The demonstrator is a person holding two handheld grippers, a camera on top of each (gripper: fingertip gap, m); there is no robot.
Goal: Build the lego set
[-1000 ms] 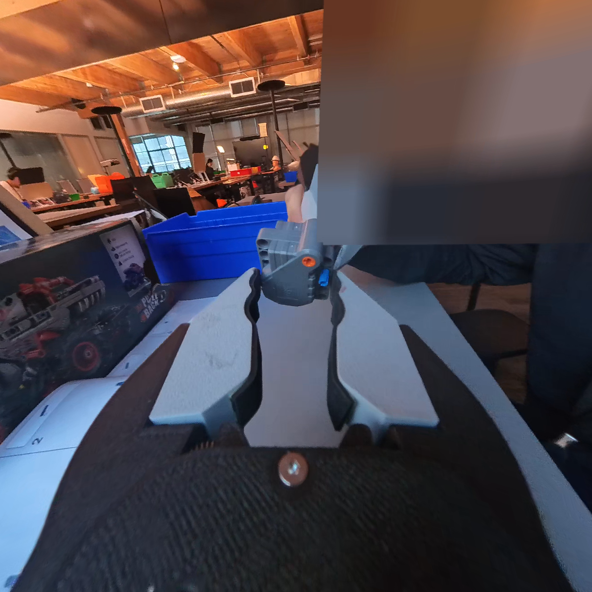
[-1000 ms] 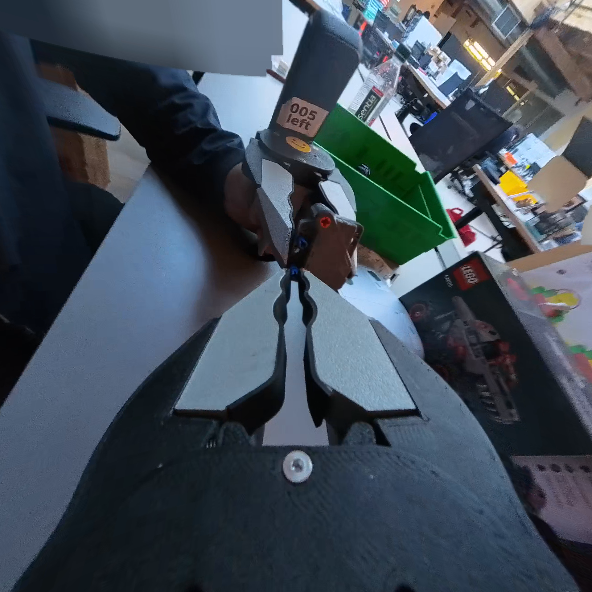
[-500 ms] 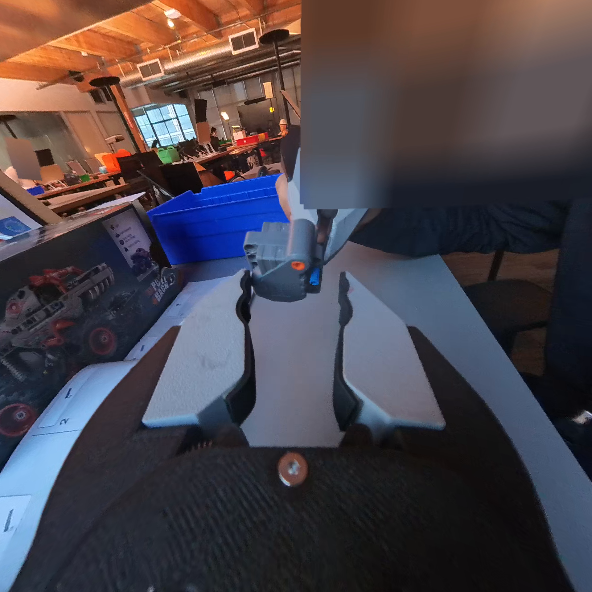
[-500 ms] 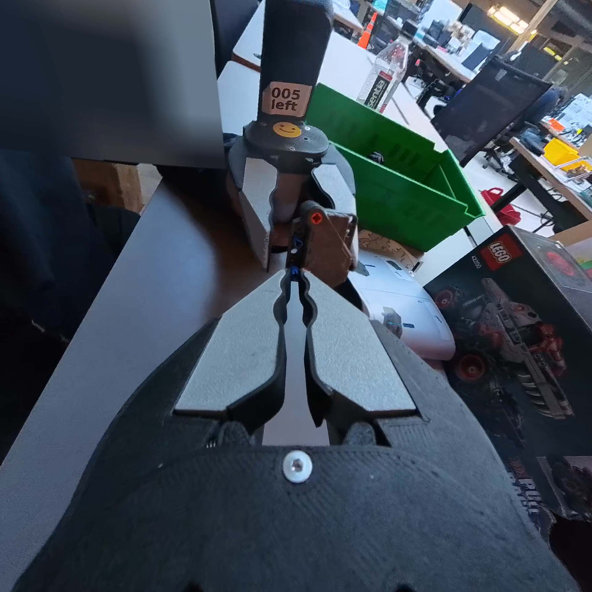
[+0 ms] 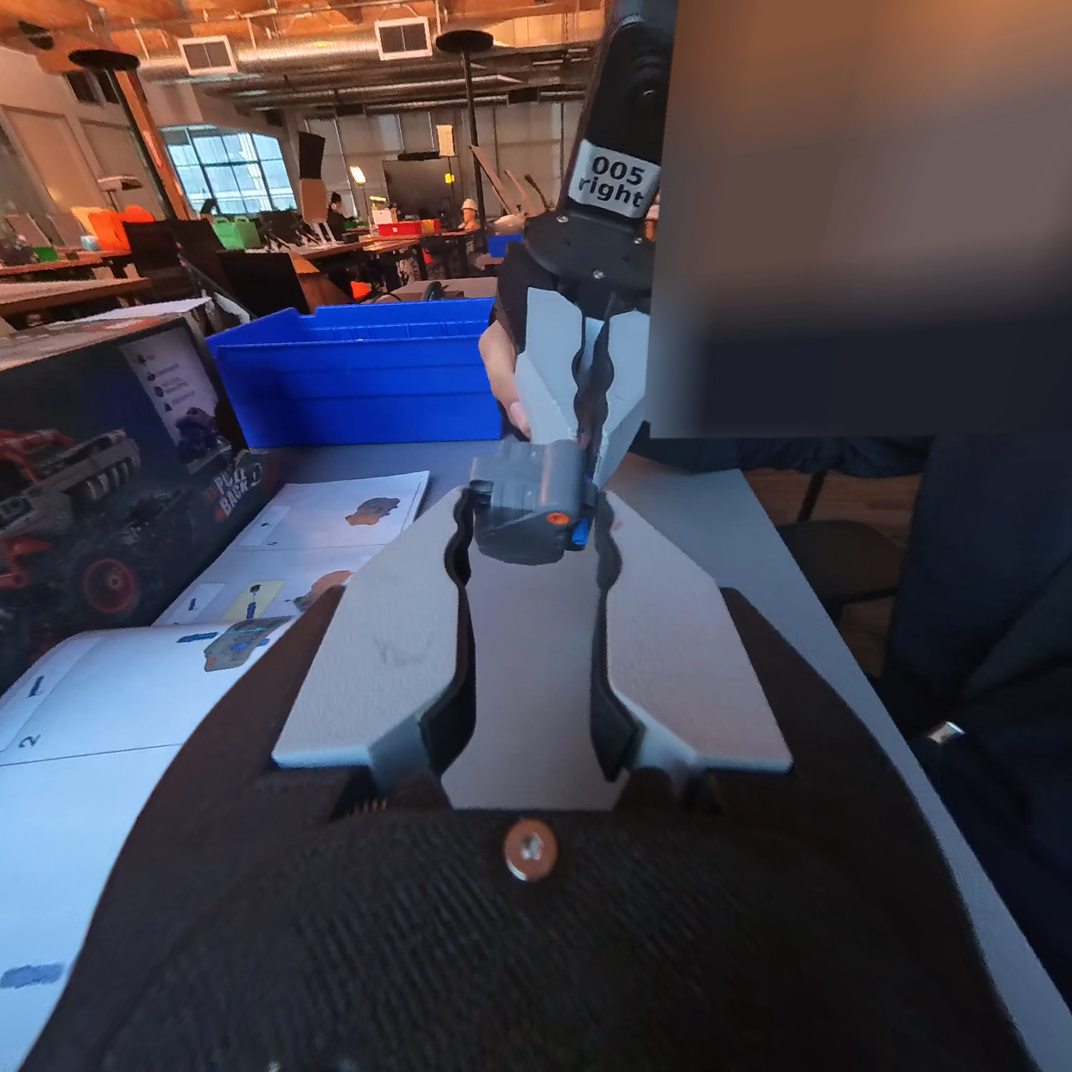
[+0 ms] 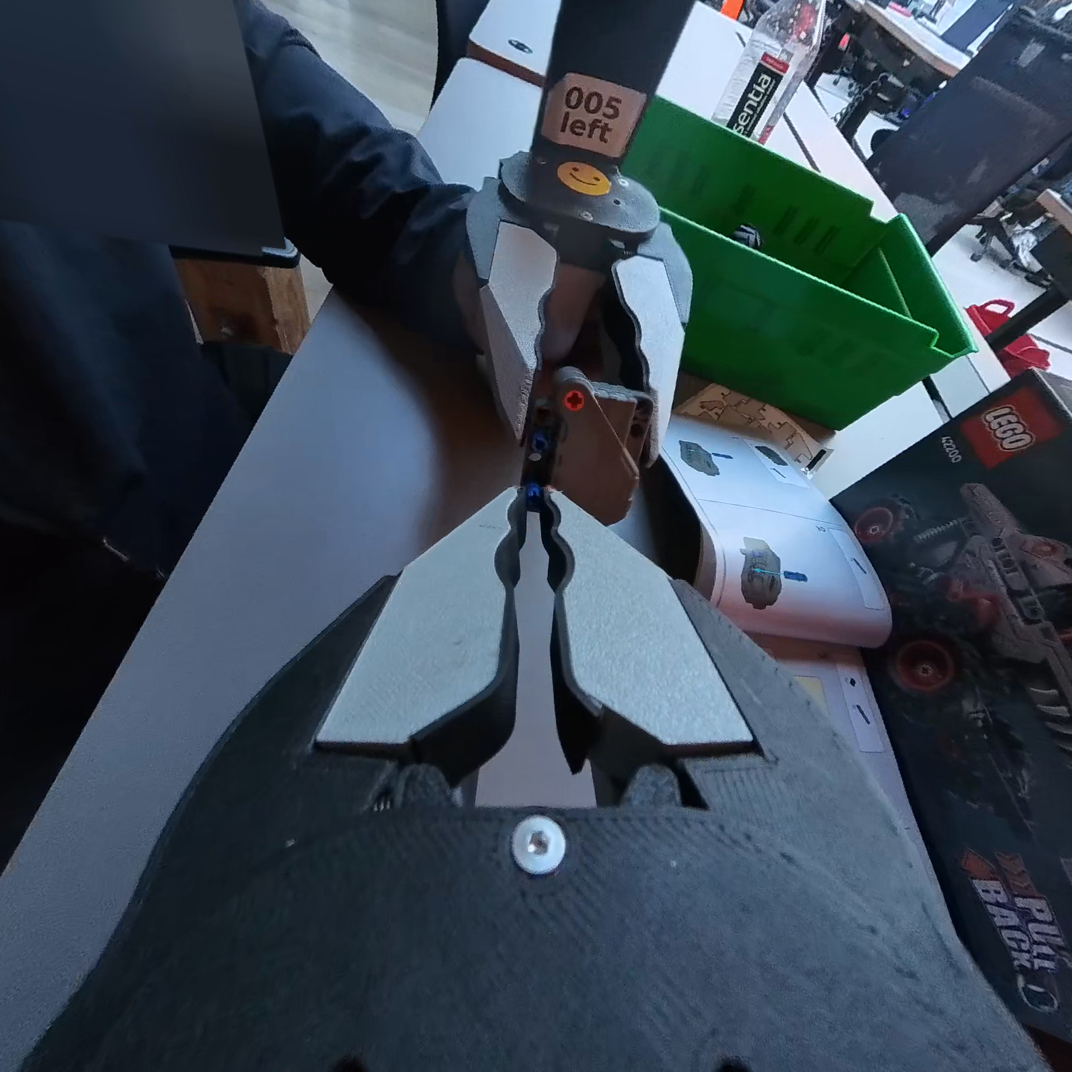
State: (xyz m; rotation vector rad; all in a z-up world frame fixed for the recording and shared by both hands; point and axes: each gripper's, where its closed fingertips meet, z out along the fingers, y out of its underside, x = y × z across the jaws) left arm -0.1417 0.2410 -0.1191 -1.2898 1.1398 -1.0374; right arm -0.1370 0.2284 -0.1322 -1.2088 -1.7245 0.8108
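My left gripper (image 5: 531, 519) is shut on a grey pull-back motor block (image 5: 525, 513) with an orange axle hole, held above the grey table (image 5: 696, 522). My right gripper (image 6: 533, 500) is shut on a small blue pin (image 6: 532, 498) and presses its tip against the block's side. In the left wrist view the right gripper (image 5: 586, 441) comes in from the far side, and the blue pin (image 5: 579, 529) shows at the block's right edge. In the right wrist view the left gripper (image 6: 586, 406) faces me with the block (image 6: 600, 452) between its fingers.
An open instruction booklet (image 5: 325, 522) (image 6: 771, 557) lies on the table beside the dark set box (image 5: 87, 481) (image 6: 986, 580). A blue bin (image 5: 359, 377) stands behind it. A green bin (image 6: 783, 278) and a water bottle (image 6: 760, 87) stand farther off. A person's dark sleeve (image 6: 359, 191) reaches in. My two grippers' fingertips are within a few centimetres of each other.
Both grippers have tilted so more of the table and booklet shows. The block and the pin stay pressed together. The left gripper's hold looks slightly wider than a second ago.
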